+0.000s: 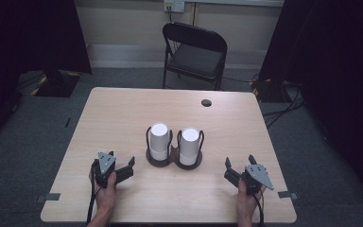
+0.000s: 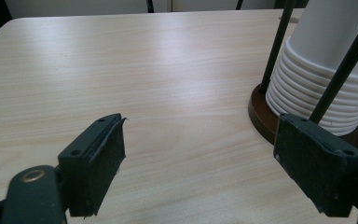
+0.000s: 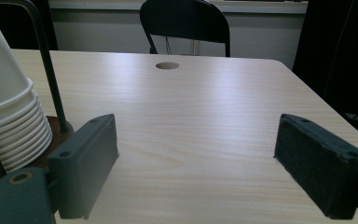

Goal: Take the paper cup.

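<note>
Two stacks of upturned white paper cups, a left stack [image 1: 159, 141] and a right stack [image 1: 189, 145], stand in a dark brown holder [image 1: 173, 162] with black wire rods at the table's middle. My left gripper [image 1: 122, 159] rests open on the table, left of the holder, with nothing between its jaws. In the left gripper view the left gripper [image 2: 200, 140] has the nearer cup stack [image 2: 317, 79] just beyond its right jaw. My right gripper [image 1: 239, 161] sits open and empty to the holder's right. In the right gripper view the right gripper [image 3: 198, 133] has a cup stack [image 3: 7, 116] beyond its left jaw.
A black folding chair [image 1: 196, 49] stands behind the light wood table [image 1: 123, 113]. A round cable hole [image 1: 206, 102] lies near the far right edge. Tape marks [image 1: 47, 197] sit at the near corners. Dark curtains flank both sides.
</note>
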The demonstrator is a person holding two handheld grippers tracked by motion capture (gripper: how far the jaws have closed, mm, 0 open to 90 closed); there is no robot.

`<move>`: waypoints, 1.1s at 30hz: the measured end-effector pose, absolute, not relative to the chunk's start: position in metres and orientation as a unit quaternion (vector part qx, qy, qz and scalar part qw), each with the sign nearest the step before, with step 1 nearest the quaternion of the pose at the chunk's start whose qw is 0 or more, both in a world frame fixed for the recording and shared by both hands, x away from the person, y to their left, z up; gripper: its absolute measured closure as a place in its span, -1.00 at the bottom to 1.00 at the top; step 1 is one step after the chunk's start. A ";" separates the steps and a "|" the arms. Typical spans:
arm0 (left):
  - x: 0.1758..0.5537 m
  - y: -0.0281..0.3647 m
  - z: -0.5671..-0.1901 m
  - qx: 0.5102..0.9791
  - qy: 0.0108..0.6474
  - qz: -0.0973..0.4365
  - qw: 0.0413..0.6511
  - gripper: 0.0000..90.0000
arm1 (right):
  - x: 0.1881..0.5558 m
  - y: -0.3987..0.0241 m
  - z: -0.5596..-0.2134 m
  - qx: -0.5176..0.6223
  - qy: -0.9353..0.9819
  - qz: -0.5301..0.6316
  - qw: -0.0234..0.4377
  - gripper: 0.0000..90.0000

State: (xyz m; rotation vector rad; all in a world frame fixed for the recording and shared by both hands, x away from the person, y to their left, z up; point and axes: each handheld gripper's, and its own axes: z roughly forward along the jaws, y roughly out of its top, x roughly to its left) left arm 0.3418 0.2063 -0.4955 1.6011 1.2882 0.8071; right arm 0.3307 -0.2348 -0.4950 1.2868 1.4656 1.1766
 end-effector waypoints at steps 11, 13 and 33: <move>0.345 0.211 -0.496 0.645 0.534 0.299 0.459 -0.50 | 0.332 -0.234 -0.495 0.525 0.581 0.452 0.427 -0.72; 0.343 0.211 -0.494 0.651 0.528 0.293 0.460 -0.50 | 0.332 -0.234 -0.495 0.528 0.579 0.452 0.426 -0.72; 0.326 0.188 -0.447 0.667 0.470 0.274 0.508 -0.57 | 0.333 -0.233 -0.494 0.524 0.596 0.445 0.414 -0.71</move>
